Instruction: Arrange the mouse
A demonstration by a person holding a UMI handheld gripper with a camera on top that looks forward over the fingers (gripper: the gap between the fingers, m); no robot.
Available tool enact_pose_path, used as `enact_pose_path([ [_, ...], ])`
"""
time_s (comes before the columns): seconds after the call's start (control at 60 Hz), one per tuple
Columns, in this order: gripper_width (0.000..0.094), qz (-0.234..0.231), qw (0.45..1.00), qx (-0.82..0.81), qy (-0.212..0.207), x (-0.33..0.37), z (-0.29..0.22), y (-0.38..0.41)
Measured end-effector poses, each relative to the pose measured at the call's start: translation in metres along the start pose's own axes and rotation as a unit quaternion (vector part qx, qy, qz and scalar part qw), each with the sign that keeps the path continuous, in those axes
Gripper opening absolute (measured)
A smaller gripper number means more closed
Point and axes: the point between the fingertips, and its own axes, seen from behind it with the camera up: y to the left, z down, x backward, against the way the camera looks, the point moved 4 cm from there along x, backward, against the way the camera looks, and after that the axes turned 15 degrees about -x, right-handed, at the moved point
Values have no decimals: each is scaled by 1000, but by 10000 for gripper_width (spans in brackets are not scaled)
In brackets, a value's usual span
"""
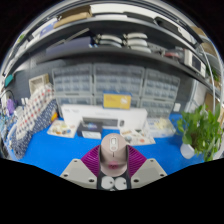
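A pale pink-beige mouse (113,153) sits between my gripper's (113,165) two fingers, its rear toward me and its nose pointing ahead. The magenta pads (92,157) press against both of its sides, so the gripper is shut on it. It is held over the blue table mat (60,150), near the front of the table. The mouse's underside is hidden.
A white keyboard (103,122) lies across the mat beyond the mouse, with small items beside it. A green plant in a white pot (197,135) stands to the right. Patterned cloth (28,118) lies at the left. Drawer cabinets and shelves (110,80) fill the back.
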Motion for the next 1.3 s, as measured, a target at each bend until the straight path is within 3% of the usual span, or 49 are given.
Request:
enact_pose_path([
  [0.183, 336, 24, 995, -6, 92, -40, 99, -56],
  [0.433, 359, 18, 986, -12, 164, -69, 188, -61],
  [0.483, 355, 18, 988, -22, 149, -71, 188, -60],
  [0.75, 477, 20, 987, -5, 157, -71, 188, -61],
  [0.8, 565, 30, 986, -1, 162, -71, 187, -64],
  [0.85, 761, 41, 984, 9, 172, -69, 185, -69],
  [0.917, 855, 37, 981, 22, 188, -62, 183, -64],
  [1.3, 858, 10, 993, 6, 117, 39, 113, 19],
])
